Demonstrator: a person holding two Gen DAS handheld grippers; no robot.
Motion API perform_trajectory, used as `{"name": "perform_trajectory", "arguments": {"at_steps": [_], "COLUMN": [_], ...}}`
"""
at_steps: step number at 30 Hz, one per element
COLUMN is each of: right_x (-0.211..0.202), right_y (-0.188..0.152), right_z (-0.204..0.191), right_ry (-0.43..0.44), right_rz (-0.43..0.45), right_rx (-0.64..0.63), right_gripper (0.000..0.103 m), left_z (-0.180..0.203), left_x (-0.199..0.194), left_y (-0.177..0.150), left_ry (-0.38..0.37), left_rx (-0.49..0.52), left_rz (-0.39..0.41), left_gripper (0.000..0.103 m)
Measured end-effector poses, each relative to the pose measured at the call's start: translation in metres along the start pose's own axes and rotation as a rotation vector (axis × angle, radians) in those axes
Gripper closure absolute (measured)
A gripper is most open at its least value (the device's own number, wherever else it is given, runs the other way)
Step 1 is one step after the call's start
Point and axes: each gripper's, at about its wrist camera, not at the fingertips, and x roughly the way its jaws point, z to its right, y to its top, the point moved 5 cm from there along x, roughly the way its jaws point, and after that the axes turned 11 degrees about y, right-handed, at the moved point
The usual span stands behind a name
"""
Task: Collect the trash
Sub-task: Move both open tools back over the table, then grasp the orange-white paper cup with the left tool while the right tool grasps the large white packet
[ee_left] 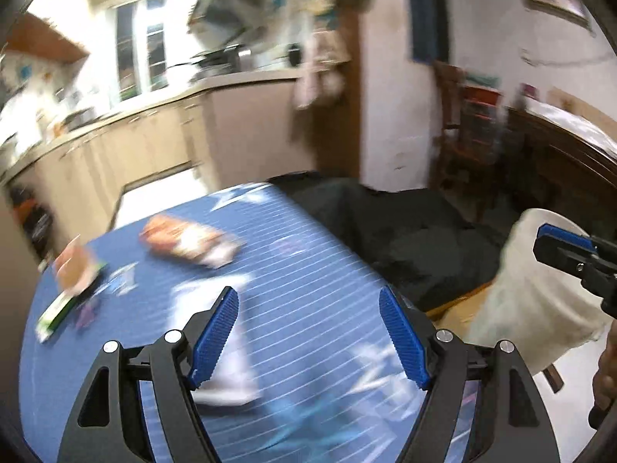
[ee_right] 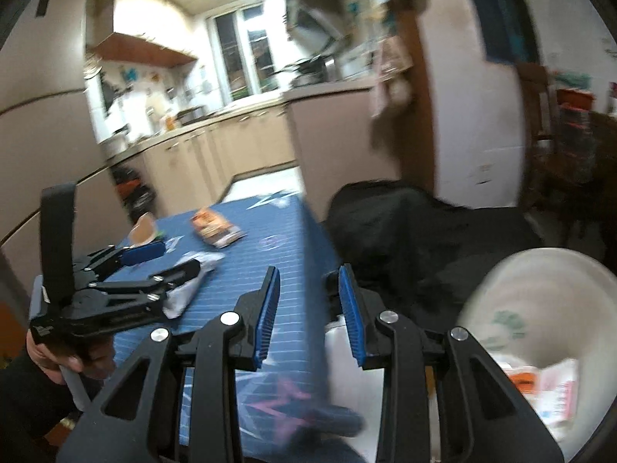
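My left gripper [ee_left: 308,332] hangs open over the blue striped tablecloth [ee_left: 308,254], with nothing between its pads. A white crumpled wrapper [ee_left: 227,370] lies on the cloth under its left finger. Farther back lie an orange snack packet [ee_left: 189,245], a green and white box [ee_left: 61,312] and an orange carton [ee_left: 73,266], all blurred. My right gripper [ee_right: 310,316] is narrowly open and empty, over the table's right edge. To its right stands a white trash bag [ee_right: 540,308], mouth open, with packets [ee_right: 555,386] inside. In the left wrist view one right fingertip [ee_left: 563,236] is in front of the bag [ee_left: 532,308].
A black cloth-covered shape [ee_left: 405,231] sits beyond the table's far right corner. Kitchen cabinets [ee_right: 239,150] and a counter run behind. Dark wooden furniture [ee_left: 559,169] stands at the right. A person's hand [ee_right: 50,351] holds the left gripper [ee_right: 166,260].
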Motion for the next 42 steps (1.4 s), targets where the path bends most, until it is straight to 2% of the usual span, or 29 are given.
{"name": "perform_trajectory", "arguments": {"at_steps": [5,8,10,13,15,17,18,21,23,26,28,30,33,34,35,36,37,38,39,40,42], "right_x": [0.057,0.089,0.104,0.125,0.142,0.156,0.165,0.183,0.187,0.191,0.194,0.203,0.214,0.216,0.220,0.224,0.228,0.231,0.235,0.238,0.240], "right_y": [-0.013,-0.023,-0.025,-0.025,-0.023,-0.025,-0.026,-0.028,-0.027,-0.023,-0.023,-0.024,-0.023,-0.022,-0.022,-0.023,-0.024,-0.025,-0.026,-0.027,-0.028], "right_z": [-0.053,-0.087,-0.102,-0.119,-0.124,-0.127,-0.127,-0.126,-0.125,-0.121,-0.113,-0.109,-0.113,-0.115,-0.118,-0.120,-0.122,-0.122,-0.122,-0.121,-0.124], "right_ry": [0.113,0.163,0.174,0.171,0.168,0.160,0.153,0.112,0.103,0.083,0.063,0.064,0.075,0.071,0.070,0.071,0.065,0.057,0.034,0.009,-0.012], "right_rz": [-0.099,-0.147,-0.157,-0.155,-0.167,-0.194,-0.210,-0.228,-0.223,-0.200,-0.186,-0.202,-0.211,-0.213,-0.222,-0.230,-0.240,-0.247,-0.258,-0.264,-0.274], "right_rx": [-0.026,-0.023,0.001,0.055,0.096,0.144,0.181,0.240,0.251,0.262,0.285,0.315,0.296,0.279,0.265,0.260,0.258,0.256,0.247,0.236,0.205], "right_gripper": [0.070,0.051,0.024,0.005,0.005,0.005,0.005,0.005,0.005,0.005,0.005,0.005,0.005,0.005,0.005,0.005,0.005,0.005,0.005,0.005,0.005], "left_z": [-0.099,-0.161,-0.206,-0.267,-0.292,-0.311,-0.321,-0.331,-0.332,-0.324,-0.315,-0.303,-0.289,-0.290,-0.289,-0.290,-0.291,-0.294,-0.296,-0.297,-0.300], "left_x": [0.000,0.001,0.005,0.017,0.028,0.041,0.053,0.078,0.090,0.087,0.092,0.106,0.135,0.144,0.150,0.157,0.163,0.168,0.171,0.172,0.172], "left_y": [-0.041,-0.063,-0.075,-0.079,-0.074,-0.070,-0.067,-0.061,-0.051,-0.020,-0.008,-0.001,0.002,0.003,0.002,0.000,-0.001,-0.002,-0.004,-0.005,-0.007], "left_ry": [0.159,0.236,0.274,0.288,0.260,0.207,0.156,0.099,0.058,-0.027,-0.014,0.014,0.124,0.165,0.189,0.204,0.222,0.234,0.236,0.237,0.215], "left_rx": [-0.061,-0.100,-0.124,-0.105,-0.072,-0.041,-0.016,0.062,0.072,0.087,0.106,0.135,0.178,0.179,0.172,0.164,0.152,0.130,0.105,0.091,0.055], "left_rz": [-0.050,-0.088,-0.112,-0.126,-0.122,-0.124,-0.131,-0.144,-0.155,-0.082,-0.051,-0.052,-0.077,-0.089,-0.104,-0.126,-0.150,-0.168,-0.180,-0.184,-0.184], "left_gripper": [0.027,0.027,0.026,0.018,0.013,0.012,0.010,0.008,0.008,0.008,0.006,0.006,0.006,0.008,0.015,0.043,0.060,0.065,0.079,0.090,0.097]}}
